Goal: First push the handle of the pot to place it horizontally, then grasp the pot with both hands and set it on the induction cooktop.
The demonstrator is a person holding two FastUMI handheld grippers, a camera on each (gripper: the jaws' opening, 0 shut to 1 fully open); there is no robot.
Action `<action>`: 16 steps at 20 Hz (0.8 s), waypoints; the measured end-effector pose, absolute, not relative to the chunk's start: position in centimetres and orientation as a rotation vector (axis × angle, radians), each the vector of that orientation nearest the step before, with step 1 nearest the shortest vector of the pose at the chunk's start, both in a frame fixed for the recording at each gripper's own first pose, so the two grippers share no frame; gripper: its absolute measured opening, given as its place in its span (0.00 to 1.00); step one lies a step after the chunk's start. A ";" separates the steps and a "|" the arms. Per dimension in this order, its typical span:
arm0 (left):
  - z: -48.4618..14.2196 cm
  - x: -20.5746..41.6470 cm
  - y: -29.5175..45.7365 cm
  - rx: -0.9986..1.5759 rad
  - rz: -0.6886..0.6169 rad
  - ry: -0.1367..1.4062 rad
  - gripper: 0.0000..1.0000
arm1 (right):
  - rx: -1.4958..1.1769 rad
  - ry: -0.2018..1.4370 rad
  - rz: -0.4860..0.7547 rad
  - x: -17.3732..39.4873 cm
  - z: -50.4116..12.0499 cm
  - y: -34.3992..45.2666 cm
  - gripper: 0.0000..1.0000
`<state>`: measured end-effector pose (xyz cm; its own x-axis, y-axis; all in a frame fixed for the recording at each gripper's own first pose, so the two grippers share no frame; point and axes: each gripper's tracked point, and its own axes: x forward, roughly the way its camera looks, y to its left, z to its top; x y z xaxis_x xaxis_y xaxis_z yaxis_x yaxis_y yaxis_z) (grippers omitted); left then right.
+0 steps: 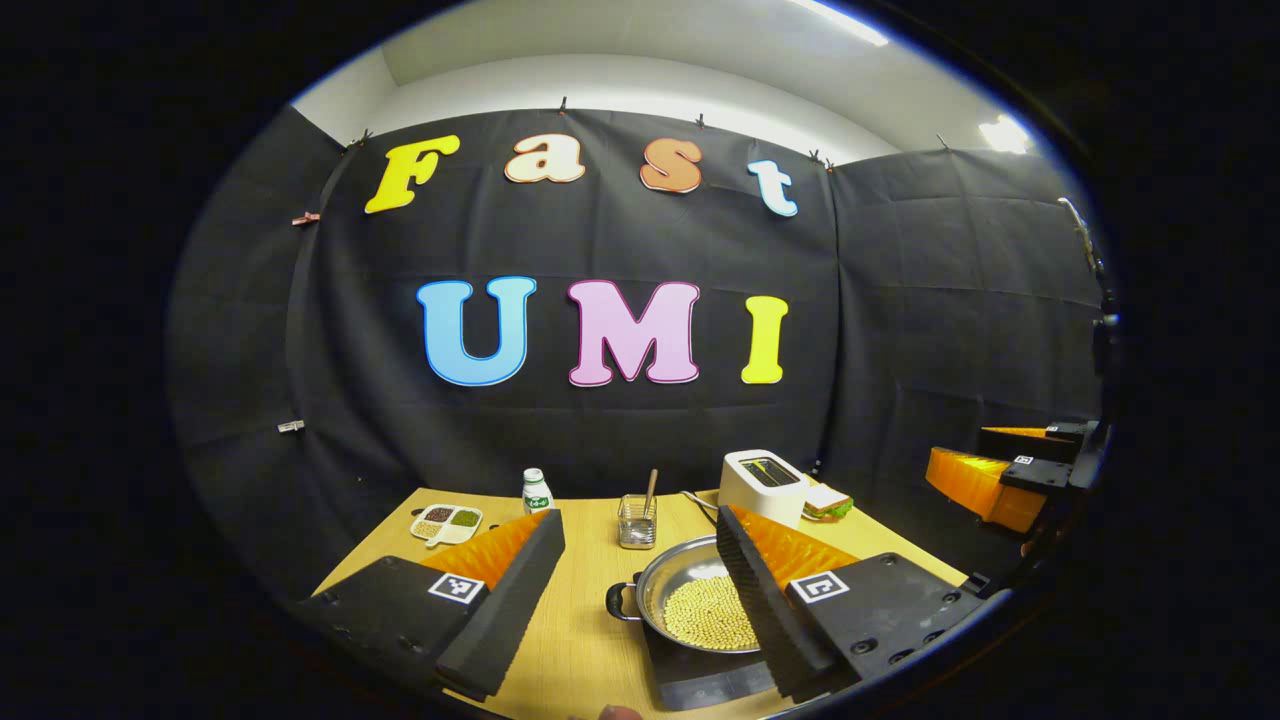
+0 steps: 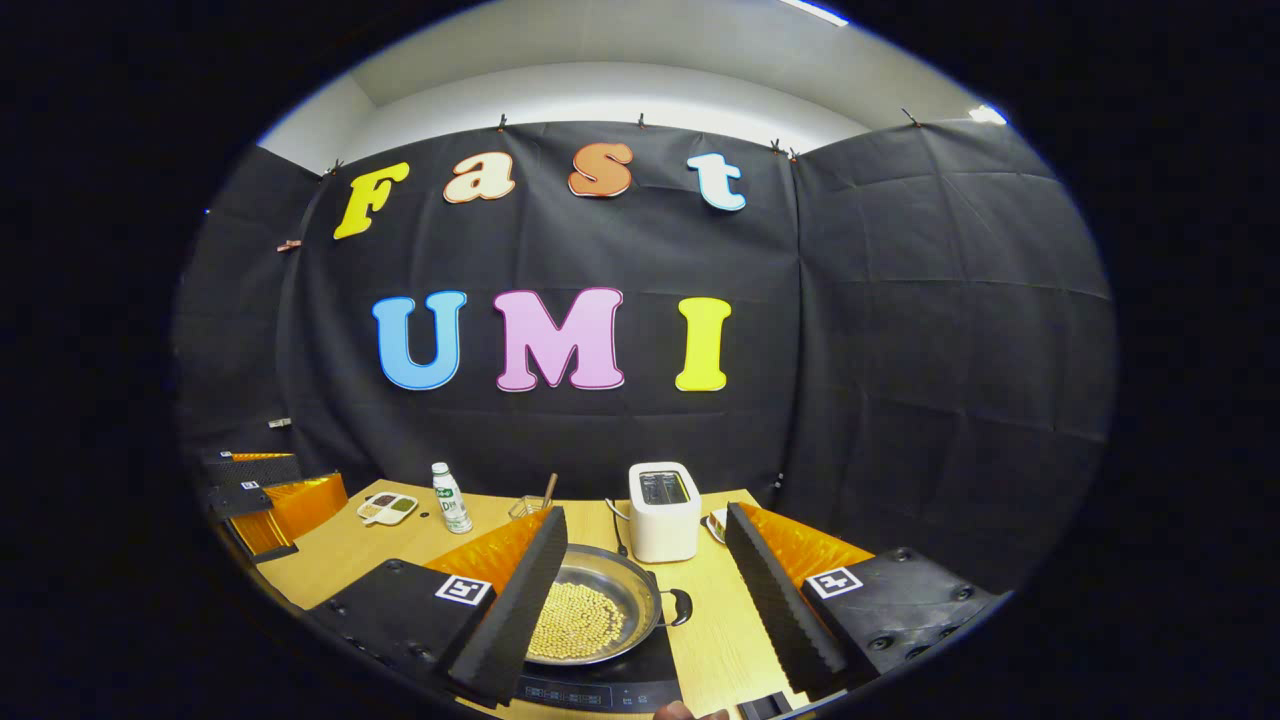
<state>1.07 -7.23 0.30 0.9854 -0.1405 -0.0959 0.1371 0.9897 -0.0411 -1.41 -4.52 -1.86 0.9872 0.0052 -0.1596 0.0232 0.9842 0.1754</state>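
In the left gripper view the left gripper [image 1: 640, 590] has its fingers spread wide and holds nothing; bare table shows between them, and its right finger crosses in front of the pot [image 1: 690, 600]. In the right gripper view the right gripper [image 2: 645, 590] is likewise spread wide and empty, its left finger covering the near left edge of the pot.

The pot, a shallow steel pan with a heap of pale yellow beans [image 2: 577, 620] inside, sits on the black induction cooktop [image 2: 600, 690] at the table's near edge. A small black loop handle [image 1: 620, 600] sticks out on the pot's left side in the left gripper view, and another [image 2: 680, 605] on its right in the right gripper view. The cooktop is cut off at the bottom of both views, and its panel markings are too small to make out.

Farther back on the light wooden table [image 2: 350, 550] stand a white toaster [image 2: 663, 510], a small white bottle [image 2: 451, 497], a divided dish of grains [image 2: 387, 508] and a glass holder with a wooden stick [image 1: 637, 520]. A sandwich [image 1: 828, 500] lies just beside the toaster. Black cloth walls the booth, beneath a white ceiling.
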 end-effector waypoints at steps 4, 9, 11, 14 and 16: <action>0.6 -0.1 -6.6 -0.034 -0.138 0.091 0.95 | 0.205 0.157 -0.019 -2.0 -1.1 -4.4 0.98; 0.3 -0.5 -5.9 -0.031 -0.127 0.100 0.95 | 0.196 0.158 -0.028 -1.9 -1.2 -4.3 0.98; 0.1 -0.4 -5.3 -0.030 -0.111 0.110 0.95 | 0.183 0.150 -0.027 -2.0 -1.0 -4.2 0.98; -0.1 -0.5 -5.0 -0.035 -0.098 0.115 0.95 | 0.175 0.152 -0.021 -2.1 -1.1 -3.8 0.98; 0.0 -0.7 -4.9 -0.035 -0.099 0.114 0.95 | 0.175 0.151 -0.020 -2.1 -1.0 -3.8 0.98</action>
<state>-0.67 -4.93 -0.01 0.9887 -0.1003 -0.1114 0.0964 0.9945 -0.0400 -2.07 -3.81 -0.98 0.9884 -0.0069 -0.1518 0.0333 0.9846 0.1718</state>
